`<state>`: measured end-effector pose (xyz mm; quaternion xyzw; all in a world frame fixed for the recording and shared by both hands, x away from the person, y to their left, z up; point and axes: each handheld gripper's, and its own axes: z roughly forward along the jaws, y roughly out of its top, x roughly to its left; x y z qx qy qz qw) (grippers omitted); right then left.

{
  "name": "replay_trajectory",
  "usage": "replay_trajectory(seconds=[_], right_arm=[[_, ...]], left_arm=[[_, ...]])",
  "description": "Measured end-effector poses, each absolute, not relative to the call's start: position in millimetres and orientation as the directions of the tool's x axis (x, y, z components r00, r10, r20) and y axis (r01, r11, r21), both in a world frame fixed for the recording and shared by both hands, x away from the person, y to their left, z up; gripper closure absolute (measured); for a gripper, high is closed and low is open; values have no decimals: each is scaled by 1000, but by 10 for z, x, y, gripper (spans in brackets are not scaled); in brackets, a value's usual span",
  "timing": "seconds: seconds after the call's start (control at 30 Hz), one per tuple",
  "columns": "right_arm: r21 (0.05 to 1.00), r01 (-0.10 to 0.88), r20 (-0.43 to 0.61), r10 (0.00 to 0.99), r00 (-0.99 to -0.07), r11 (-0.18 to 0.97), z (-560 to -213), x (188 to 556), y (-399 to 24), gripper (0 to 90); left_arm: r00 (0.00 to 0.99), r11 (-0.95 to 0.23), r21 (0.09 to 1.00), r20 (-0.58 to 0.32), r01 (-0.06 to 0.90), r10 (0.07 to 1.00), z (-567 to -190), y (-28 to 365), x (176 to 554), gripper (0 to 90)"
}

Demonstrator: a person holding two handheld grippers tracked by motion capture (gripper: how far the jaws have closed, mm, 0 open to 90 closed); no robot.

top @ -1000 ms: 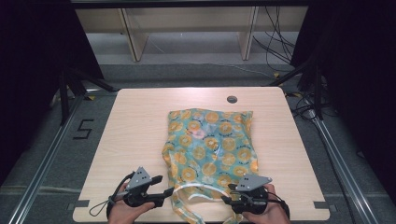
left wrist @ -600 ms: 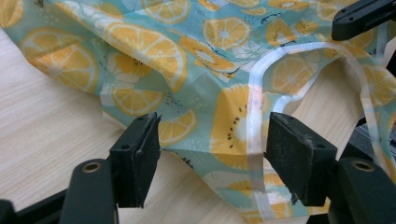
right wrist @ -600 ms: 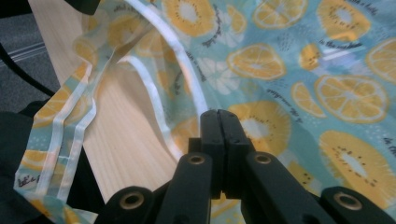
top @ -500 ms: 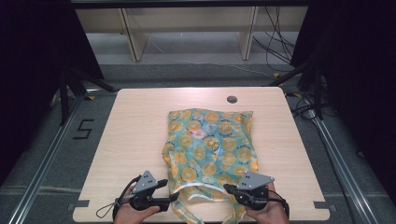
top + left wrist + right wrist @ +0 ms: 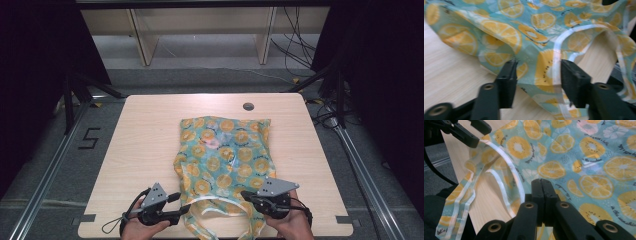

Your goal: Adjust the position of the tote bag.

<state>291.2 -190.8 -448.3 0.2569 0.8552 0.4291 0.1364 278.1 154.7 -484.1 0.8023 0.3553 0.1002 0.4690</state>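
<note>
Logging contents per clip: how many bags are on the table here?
1. A single lemon-print bag lies on the table at centre-right, its handles toward the near edge between the left gripper and the right gripper. Anything beneath it would be hidden.

Left gripper (image 5: 536, 75) jaws spread apart; right gripper (image 5: 541, 185) jaws pressed together.

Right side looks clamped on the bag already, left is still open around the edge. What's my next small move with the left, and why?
Probably close the left gripper. Its jaws stand apart with the near hem of the lemon-print bag lying between them, white trim included, so the cloth is already in place. The right gripper has its jaws pressed together at the bag's edge, though whether cloth is pinched there can't be seen. Gripping both sides should come before any lift.
</note>
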Motion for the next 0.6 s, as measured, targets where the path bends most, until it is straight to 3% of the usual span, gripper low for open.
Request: replay_trajectory(seconds=[0.1,0.13,0.2,0.23,0.5,0.6], right_arm=[[804,335,7,555,-832,492,-4506,2903,-1885,859],[795,353,24,556,-831,493,-4515,2898,-1870,774],[789,350,14,555,-832,505,-4527,2895,-1856,742],[770,374,22,565,-825,517,-4536,2871,-1836,673],[791,354,40,536,-843,498,-4440,2765,-1950,563],[796,351,33,544,-838,493,-4401,2714,-2069,529]], left_arm=[[755,-324,822,-183,469,630,-4871,1518,2778,634],[767,-336,828,-165,450,620,-4864,1512,2782,773],[770,-343,833,-146,435,621,-4853,1505,2786,826],[775,-339,841,-141,422,615,-4804,1496,2802,887],[781,-317,875,-102,365,616,-4531,1479,3004,892],[770,-283,883,-127,375,625,-4465,1473,3136,892]])
